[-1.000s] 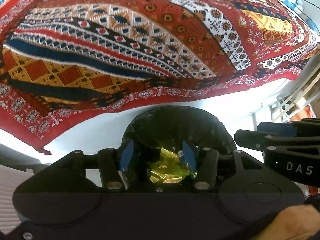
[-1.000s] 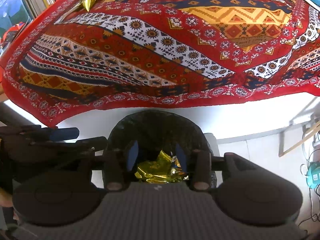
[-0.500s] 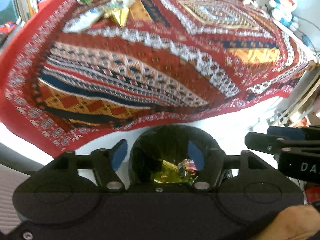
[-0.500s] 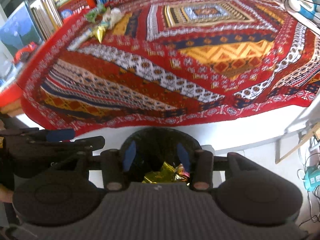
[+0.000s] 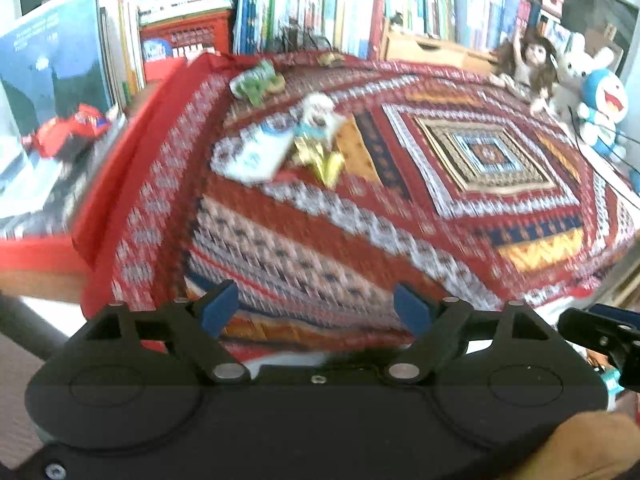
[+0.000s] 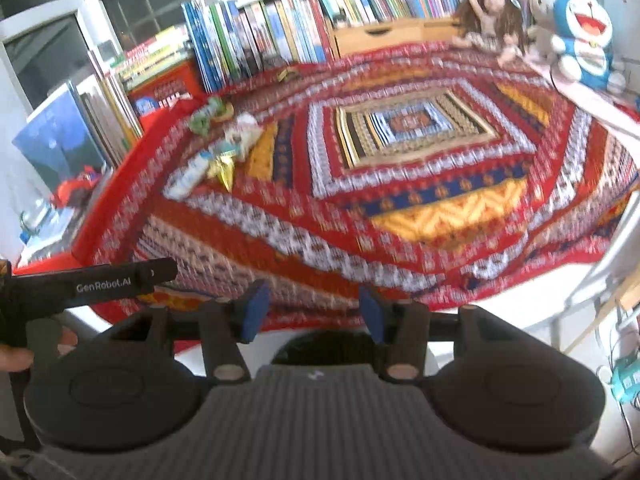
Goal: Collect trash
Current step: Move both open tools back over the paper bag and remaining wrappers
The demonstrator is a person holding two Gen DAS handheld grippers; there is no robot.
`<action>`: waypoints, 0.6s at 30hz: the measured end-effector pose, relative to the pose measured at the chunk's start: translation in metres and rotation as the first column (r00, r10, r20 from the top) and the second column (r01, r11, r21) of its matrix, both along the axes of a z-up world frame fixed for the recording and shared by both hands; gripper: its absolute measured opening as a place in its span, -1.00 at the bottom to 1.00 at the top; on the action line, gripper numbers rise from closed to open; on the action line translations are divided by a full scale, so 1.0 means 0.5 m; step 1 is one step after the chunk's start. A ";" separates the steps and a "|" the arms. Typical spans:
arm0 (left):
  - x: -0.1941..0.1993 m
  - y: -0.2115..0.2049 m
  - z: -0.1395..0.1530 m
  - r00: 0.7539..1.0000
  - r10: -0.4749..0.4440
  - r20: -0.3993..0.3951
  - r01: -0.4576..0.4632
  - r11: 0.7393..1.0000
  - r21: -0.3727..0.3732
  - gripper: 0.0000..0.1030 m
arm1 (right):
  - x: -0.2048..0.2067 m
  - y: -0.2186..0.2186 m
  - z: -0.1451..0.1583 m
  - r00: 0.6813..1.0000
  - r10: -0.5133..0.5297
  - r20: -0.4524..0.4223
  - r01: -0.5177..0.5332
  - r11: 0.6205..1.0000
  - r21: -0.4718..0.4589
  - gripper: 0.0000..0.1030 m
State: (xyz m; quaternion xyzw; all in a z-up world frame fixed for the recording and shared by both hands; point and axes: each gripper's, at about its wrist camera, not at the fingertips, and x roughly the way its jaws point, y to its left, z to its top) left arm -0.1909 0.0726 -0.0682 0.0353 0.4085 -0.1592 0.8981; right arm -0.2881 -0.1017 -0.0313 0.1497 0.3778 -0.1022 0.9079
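Left wrist view puts the remaining trash point(image 5: 288, 136) toward eleven o'clock on the patterned cloth point(image 5: 400, 220): a green wrapper farthest back, a white packet, a crumpled pale piece and a gold foil scrap, all close together near the cloth's far-left corner. The left gripper point(image 5: 318, 312) has its blue fingers spread wide with nothing between them; the right gripper point(image 6: 314, 312) is likewise apart and empty. A dark bin rim point(image 6: 328, 346) peeks just under the right gripper at six o'clock.

The pieces lie so close that a grab could, I reckon, catch two at once or snag a fold of cloth and drag the whole spread. Foil is slippery and may squirt out of a flat pinch. Both frames are blurred, so fine contact is hard to judge.

Books point(image 5: 320, 12) and a red crate point(image 5: 184, 44) stand just behind the trash at twelve, leaving little room past it. Toys point(image 6: 576, 28) sit at two o'clock, well apart. The near cloth between grippers and trash is open.
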 end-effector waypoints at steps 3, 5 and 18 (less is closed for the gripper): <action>0.059 0.010 0.011 0.999 -0.010 0.032 0.009 1.000 0.008 0.72 | 0.041 0.014 0.011 1.000 -0.003 0.015 0.003 1.000 -0.017 0.25; 0.107 0.013 0.016 0.999 -0.016 0.043 0.015 1.000 0.019 0.73 | 0.068 0.024 0.015 1.000 -0.010 0.015 0.011 1.000 -0.019 0.25; 0.395 0.021 -0.027 0.999 -0.033 -0.035 0.034 0.999 0.006 0.80 | 0.303 0.086 0.005 0.999 -0.007 -0.048 0.004 0.998 -0.058 0.25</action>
